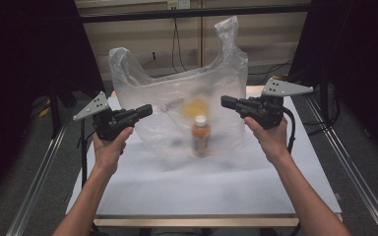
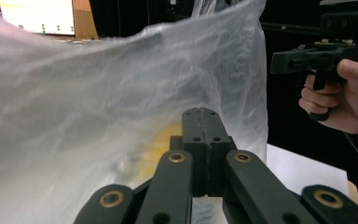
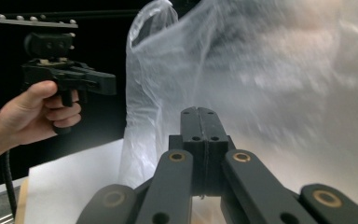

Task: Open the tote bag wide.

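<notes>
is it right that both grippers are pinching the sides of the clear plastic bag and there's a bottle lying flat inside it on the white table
Not quite. The bottle stands upright inside the plastic bag, white cap on top, as the high view shows. The rest holds: the left gripper and right gripper each have shut jaws at a side of the bag, above the white table.

Bottle (image 1: 201, 135) inside plastic bag (image 1: 177, 88), bag upright on table (image 1: 202, 191)
</notes>
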### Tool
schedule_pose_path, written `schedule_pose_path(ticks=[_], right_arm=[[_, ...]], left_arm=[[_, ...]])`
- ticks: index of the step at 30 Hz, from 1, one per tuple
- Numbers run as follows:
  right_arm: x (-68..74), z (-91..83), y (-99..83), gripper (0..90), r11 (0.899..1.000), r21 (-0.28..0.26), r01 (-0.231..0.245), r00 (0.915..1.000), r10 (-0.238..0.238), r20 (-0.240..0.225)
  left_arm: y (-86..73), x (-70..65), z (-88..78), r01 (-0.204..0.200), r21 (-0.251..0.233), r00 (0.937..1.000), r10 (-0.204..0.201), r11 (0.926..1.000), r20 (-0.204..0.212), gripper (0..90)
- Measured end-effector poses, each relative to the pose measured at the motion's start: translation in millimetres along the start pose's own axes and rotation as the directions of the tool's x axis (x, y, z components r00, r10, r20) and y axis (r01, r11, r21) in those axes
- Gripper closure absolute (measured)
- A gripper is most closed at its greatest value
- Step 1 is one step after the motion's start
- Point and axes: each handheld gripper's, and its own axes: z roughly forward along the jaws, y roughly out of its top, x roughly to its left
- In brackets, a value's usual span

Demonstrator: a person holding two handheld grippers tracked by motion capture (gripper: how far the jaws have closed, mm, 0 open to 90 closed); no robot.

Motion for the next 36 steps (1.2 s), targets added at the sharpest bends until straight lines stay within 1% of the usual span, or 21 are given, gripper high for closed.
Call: schedule_pose_path(ticks=[2,6,7,8,9,10,11,12,14,16,17,22,23,25,27,28,29,30,31,34,36], right_arm=[[1.3,2.6,4.7,90.0,1.0,-0.002,0.007,1.0,-0.007,0.001],[1.3,7.3,13.0,90.0,1.0,-0.001,0.021,0.9998,-0.021,-0.001],[0.5,8.3,14.5,90.0,1.0,-0.001,0.021,0.9998,-0.021,0.0],[-0.4,8.7,15.4,90.0,1.0,0.001,0.023,0.9997,-0.023,0.004],[-0.4,8.7,15.4,90.0,1.0,0.001,0.023,0.9997,-0.023,0.004],[-2.4,9.0,16.5,90.0,1.0,-0.006,0.013,0.9999,-0.013,0.007],[-3.5,9.3,16.9,90.0,1.0,-0.007,0.014,0.9999,-0.014,0.008],[-4.2,9.3,17.2,90.0,1.0,-0.006,0.013,0.9999,-0.013,0.011],[-4.7,9.5,17.2,90.0,1.0,-0.006,0.01,0.9999,-0.01,0.014],[-5.3,9.9,17.2,90.0,1.0,0.002,0.015,0.9998,-0.015,0.013],[-5.7,9.9,17.9,90.0,1.0,0.006,0.015,0.9998,-0.015,0.013],[-5.4,11.6,26.7,90.0,1.0,0.001,0.025,0.9996,-0.025,0.01],[-4.4,12.1,28.2,90.0,1.0,0.001,0.024,0.9997,-0.024,0.009],[-4.1,12.6,29.5,90.0,1.0,-0.001,0.028,0.9996,-0.028,0.006],[-4.3,12.4,29.3,90.0,1.0,0.0,0.027,0.9996,-0.027,0.008],[-5.0,12.2,28.1,90.0,1.0,-0.002,0.025,0.9996,-0.025,0.009],[-5.0,12.2,28.1,90.0,1.0,-0.002,0.025,0.9996,-0.025,0.009],[-5.3,12.3,26.4,90.0,1.0,0.003,0.021,0.9996,-0.021,0.02],[-5.4,12.6,25.0,90.0,1.0,0.008,0.024,0.9994,-0.024,0.023],[-4.6,11.4,19.6,90.0,1.0,0.009,0.014,0.9997,-0.014,0.017],[-4.6,10.5,16.0,90.0,1.0,0.006,0.013,0.9998,-0.013,0.017]], left_arm=[[2.3,0.8,0.7,-0.002,-0.004,1.0,0.002,1.0,0.007,90.0],[19.9,3.1,6.8,-0.013,-0.036,0.9999,0.013,0.9993,0.001,90.0],[19.9,3.1,6.8,-0.013,-0.036,0.9999,0.013,0.9993,0.001,90.0],[26.5,3.7,10.0,-0.021,-0.039,0.9998,0.021,0.999,0.001,90.0],[26.5,3.7,10.0,-0.021,-0.039,0.9998,0.021,0.999,0.001,90.0],[32.6,4.0,14.3,-0.018,-0.048,0.9998,0.018,0.9987,0.004,90.0],[36.1,5.5,15.9,-0.037,-0.042,0.9993,0.037,0.9984,0.0,90.0],[39.1,5.4,18.8,-0.023,-0.055,0.9997,0.023,0.9982,0.0,90.0],[42.5,7.1,20.9,-0.032,-0.054,0.9995,0.033,0.998,0.005,90.0],[48.9,9.2,25.4,-0.036,-0.052,0.9993,0.036,0.998,-0.006,90.0],[54.4,11.5,30.3,-0.021,-0.058,0.9996,0.02,0.9981,-0.017,90.0],[62.2,18.1,41.4,-0.015,-0.035,0.9991,0.014,0.9993,-0.039,90.0],[64.3,21.5,49.5,-0.012,-0.005,0.9991,0.012,0.9999,-0.041,90.0],[63.3,24.1,56.5,-0.006,0.013,0.9997,0.006,0.9999,-0.024,90.0],[61.3,23.4,59.3,-0.001,0.023,0.9997,0.001,0.9997,-0.023,90.0],[55.9,20.2,65.0,-0.015,0.053,0.9999,0.015,0.9985,-0.005,90.0],[55.9,20.2,65.0,-0.015,0.053,0.9999,0.015,0.9985,-0.005,90.0],[49.4,14.9,70.2,-0.025,0.058,0.9995,0.024,0.998,0.021,90.0],[46.2,13.2,71.6,-0.022,0.061,0.9992,0.02,0.9979,0.034,90.0],[38.2,8.6,76.6,-0.035,0.09,0.9989,0.032,0.9954,0.035,90.0],[35.8,8.2,78.1,-0.035,0.096,0.9987,0.031,0.9948,0.041,90.0]])
